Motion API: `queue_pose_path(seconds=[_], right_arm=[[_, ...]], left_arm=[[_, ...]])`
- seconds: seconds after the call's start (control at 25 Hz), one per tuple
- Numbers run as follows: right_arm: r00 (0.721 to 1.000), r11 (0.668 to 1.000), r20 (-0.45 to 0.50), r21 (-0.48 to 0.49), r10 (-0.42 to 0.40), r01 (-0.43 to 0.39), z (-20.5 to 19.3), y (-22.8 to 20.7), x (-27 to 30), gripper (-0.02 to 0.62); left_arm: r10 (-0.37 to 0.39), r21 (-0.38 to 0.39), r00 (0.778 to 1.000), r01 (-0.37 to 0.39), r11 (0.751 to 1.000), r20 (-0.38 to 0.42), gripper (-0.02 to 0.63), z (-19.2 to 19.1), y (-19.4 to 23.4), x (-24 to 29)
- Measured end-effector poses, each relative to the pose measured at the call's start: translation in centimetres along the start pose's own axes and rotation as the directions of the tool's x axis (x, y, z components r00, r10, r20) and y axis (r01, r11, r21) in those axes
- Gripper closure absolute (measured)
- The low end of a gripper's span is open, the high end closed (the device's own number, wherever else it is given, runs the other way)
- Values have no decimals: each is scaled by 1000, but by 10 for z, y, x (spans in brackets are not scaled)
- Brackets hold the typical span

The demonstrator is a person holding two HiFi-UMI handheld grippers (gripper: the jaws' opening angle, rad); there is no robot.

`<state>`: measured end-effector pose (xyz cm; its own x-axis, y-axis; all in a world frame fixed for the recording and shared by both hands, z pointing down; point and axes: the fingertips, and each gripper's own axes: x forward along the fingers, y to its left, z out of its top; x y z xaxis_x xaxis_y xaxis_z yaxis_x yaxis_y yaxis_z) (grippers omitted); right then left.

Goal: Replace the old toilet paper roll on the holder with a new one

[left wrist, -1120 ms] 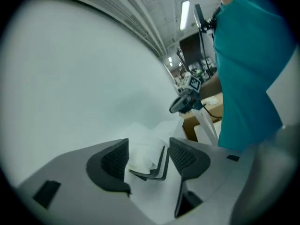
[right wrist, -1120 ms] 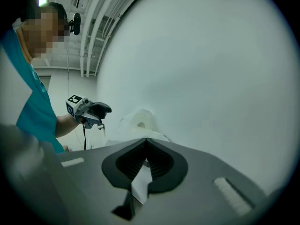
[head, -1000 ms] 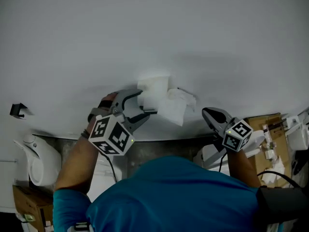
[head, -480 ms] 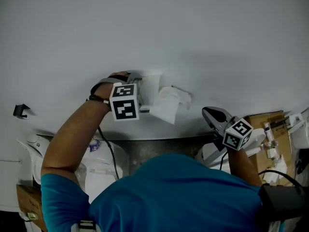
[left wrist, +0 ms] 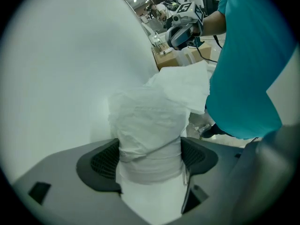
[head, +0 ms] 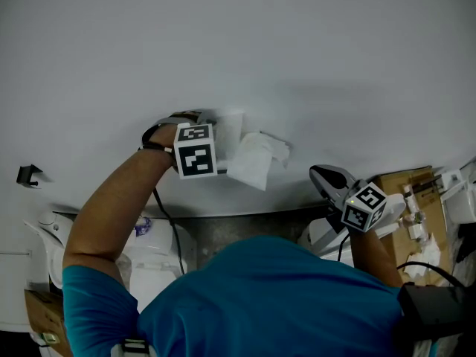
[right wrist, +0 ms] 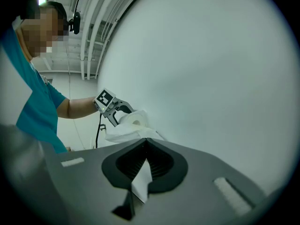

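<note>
Left gripper (left wrist: 150, 159) is straddling the toilet paper roll (left wrist: 149, 125) on the wall (head: 297, 50)
Its jaws have just been opening and are sitting wide, the roll right between them, not really squeezed. The right gripper (right wrist: 146, 161) is hanging well off to the side, clamping a scrap of tissue (right wrist: 140, 184).

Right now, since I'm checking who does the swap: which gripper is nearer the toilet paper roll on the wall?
Left. The left gripper, jaws just opened, straddles the toilet paper roll; the right gripper hangs apart to its right, pinching a paper scrap.
</note>
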<state>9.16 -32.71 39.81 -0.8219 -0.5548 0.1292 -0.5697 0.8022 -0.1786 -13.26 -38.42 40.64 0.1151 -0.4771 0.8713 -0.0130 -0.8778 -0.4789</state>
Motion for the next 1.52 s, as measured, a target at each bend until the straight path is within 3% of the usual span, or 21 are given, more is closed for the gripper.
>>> queue_pose_path(seconds=[0.36, 0.68, 1.0, 1.28, 1.52], right_arm=[[1000, 1000, -2, -9, 2, -2, 2, 1, 1, 592], [1000, 1000, 16, -20, -11, 11, 6, -7, -7, 592], [996, 996, 43, -28, -79, 80, 15, -29, -31, 592], [987, 988, 64, -29, -148, 150, 20, -45, -65, 592], [982, 983, 53, -26, -182, 184, 18, -51, -76, 592]], left_arm=[[60, 28, 998, -61, 998, 26, 206, 4, -7, -5], [122, 62, 988, -128, 990, 96, 206, 36, -15, -21], [154, 114, 966, -180, 977, 208, 206, 96, -32, -36], [131, 135, 943, -179, 974, 306, 206, 153, -65, -39], [125, 139, 923, -186, 973, 364, 206, 179, -97, -19]])
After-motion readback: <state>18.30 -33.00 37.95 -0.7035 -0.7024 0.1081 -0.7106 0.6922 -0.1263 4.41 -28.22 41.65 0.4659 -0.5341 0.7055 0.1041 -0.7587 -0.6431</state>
